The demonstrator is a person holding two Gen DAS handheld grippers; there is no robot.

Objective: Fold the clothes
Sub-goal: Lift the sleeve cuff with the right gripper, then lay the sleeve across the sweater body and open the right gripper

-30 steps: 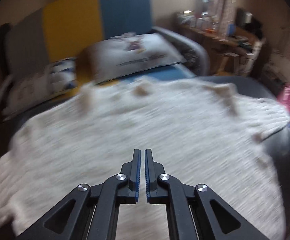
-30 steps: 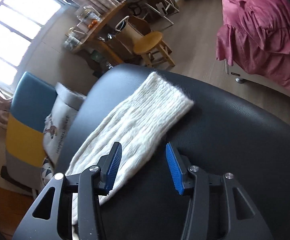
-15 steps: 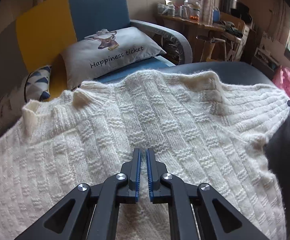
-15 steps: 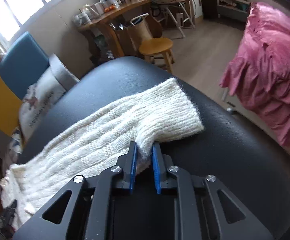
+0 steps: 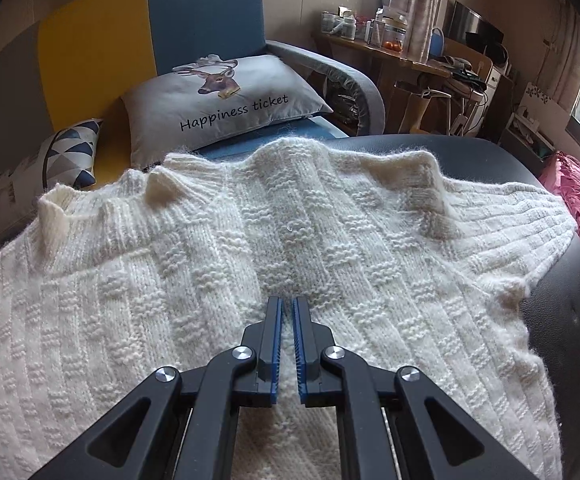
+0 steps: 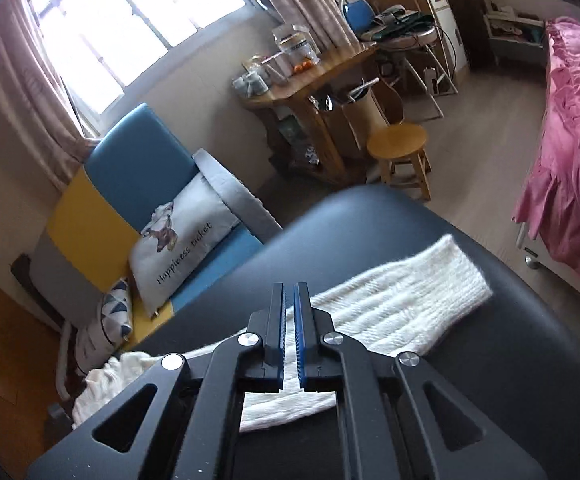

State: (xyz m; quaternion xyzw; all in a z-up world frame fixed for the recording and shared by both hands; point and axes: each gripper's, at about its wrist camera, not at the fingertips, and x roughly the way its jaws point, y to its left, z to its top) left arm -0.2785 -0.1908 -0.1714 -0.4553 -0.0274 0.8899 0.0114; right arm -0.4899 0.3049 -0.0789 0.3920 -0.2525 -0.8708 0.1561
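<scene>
**Soft knit sweater spread out, both tools closed**

The cream cable-knit sweater [image 5: 290, 240] lies flat across the dark padded tabletop [image 5: 561, 320], its collar end toward the sofa and one sleeve [image 6: 401, 300] stretched out over the bare black surface. It looks thick, fuzzy and limp: light enough to lift, but it will likely sag and stretch wherever it is not supported, and a shallow pinch may slip off the loose yarn. The ribbed cuff, the hem corners and the shoulder seams seem the firmest places to take hold.

The left tool [image 5: 287, 320] rests over the middle of the sweater's body with its jaws nearly together; whether they pinch a fold of knit I cannot tell. The right tool [image 6: 289, 312] is closed above the sleeve, with nothing visibly caught between its pads.

Just beyond the far edge sits a sofa [image 5: 194, 8] with a deer-print cushion [image 5: 226, 100]; a pink bedspread [image 6: 569, 140] and a wooden stool [image 6: 397, 148] stand farther off. Nothing lies on the sweater itself.
</scene>
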